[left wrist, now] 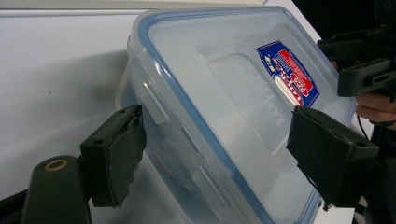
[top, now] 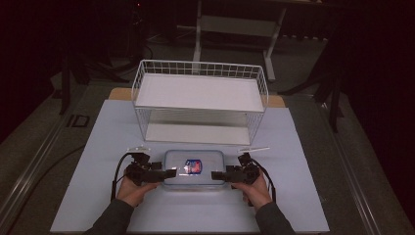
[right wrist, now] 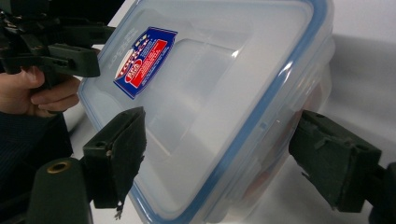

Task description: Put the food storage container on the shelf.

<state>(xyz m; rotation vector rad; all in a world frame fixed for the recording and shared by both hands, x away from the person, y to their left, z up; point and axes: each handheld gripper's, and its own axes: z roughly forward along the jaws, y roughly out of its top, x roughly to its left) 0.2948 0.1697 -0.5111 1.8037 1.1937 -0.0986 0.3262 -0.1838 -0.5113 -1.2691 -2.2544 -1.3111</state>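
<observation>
A clear plastic container [top: 194, 168] with a blue-rimmed lid and a red-and-blue sticker [top: 193, 166] lies on the white mat, just in front of the wire rack. My left gripper [top: 168, 173] is at its left end and stands open. In the left gripper view the container [left wrist: 219, 93] reaches between the two pads [left wrist: 119, 154], one by the side latch and one over the lid. My right gripper [top: 216, 175] stands open at the right end. In the right gripper view the container [right wrist: 219, 79] likewise sits between the pads [right wrist: 119, 154].
A white two-tier wire rack [top: 200, 93] stands behind the container, its shelves bare. Two thin white strips [top: 139, 148] [top: 254, 149] lie on the mat [top: 98, 196] at either side of the rack's front. Dark floor and a desk frame [top: 235, 24] lie beyond.
</observation>
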